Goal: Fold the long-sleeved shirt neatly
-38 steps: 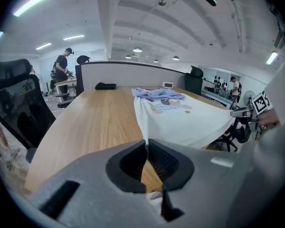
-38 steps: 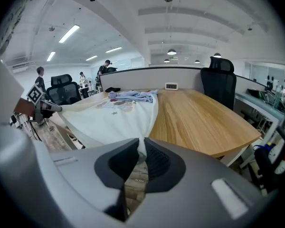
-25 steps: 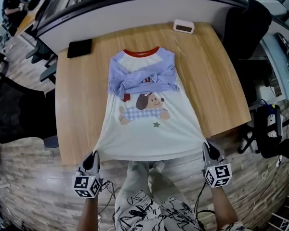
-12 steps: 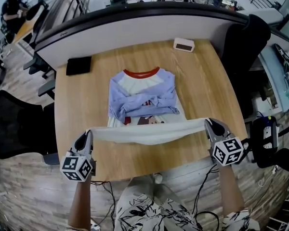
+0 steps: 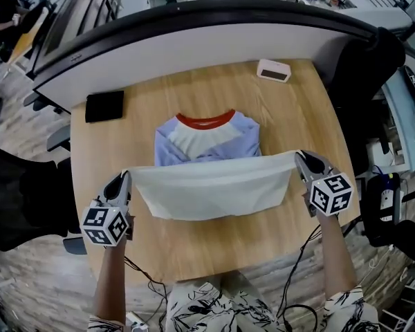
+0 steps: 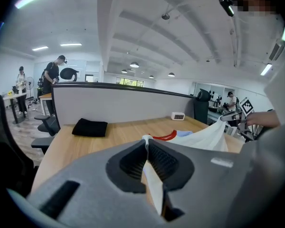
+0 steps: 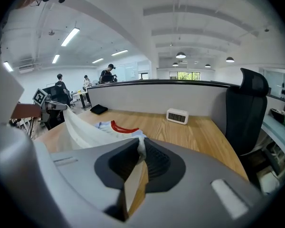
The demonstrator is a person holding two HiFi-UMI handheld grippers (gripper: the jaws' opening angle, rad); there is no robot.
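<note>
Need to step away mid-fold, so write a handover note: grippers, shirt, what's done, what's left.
Left gripper: shut on one corner of the shirt at its hem.
Right gripper: shut on the other hem corner.
Shirt: upper part flat on the table, red collar on the far side; hem held taut above the body.
Done: bottom half lifted and doubled over.
Left: probably lay the hem at the shoulders, release, smooth.

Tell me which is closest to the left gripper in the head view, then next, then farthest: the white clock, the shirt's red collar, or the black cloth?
1. The black folded cloth, far left on the table, just beyond the left gripper.
2. The shirt's red collar, mid-table.
3. The white digital clock, at the far right edge.
</note>
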